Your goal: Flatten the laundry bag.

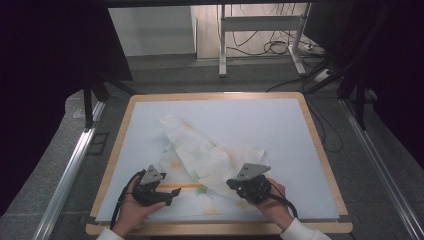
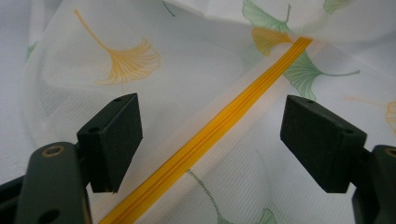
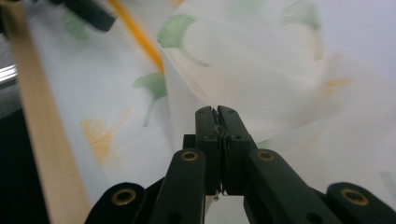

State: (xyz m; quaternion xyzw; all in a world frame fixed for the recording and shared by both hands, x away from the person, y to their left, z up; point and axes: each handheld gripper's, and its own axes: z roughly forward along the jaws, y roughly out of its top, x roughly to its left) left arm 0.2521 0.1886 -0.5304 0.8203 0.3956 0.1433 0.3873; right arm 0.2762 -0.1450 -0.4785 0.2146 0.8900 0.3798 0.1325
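Lying across the near half of the pale worktop [image 1: 280, 125], a white mesh bag [image 1: 200, 155] printed with green and yellow ginkgo leaves was rumpled, one corner folded up toward the far left. An orange zipper [image 2: 205, 135] ran along its near part. At the left, the left gripper [image 1: 167, 192] hovered just over the bag's near left part, its jaws wide open with the zipper passing between them, touching neither. Further right, the right gripper [image 1: 233, 183] had its jaws closed tight, pinching a raised fold of the bag's fabric at the near right. The worktop's wooden rim [image 1: 120, 145] framed the pale surface; the bag's near edge lay close to the front rim, while bare surface stretched wide at the far side and to the right.
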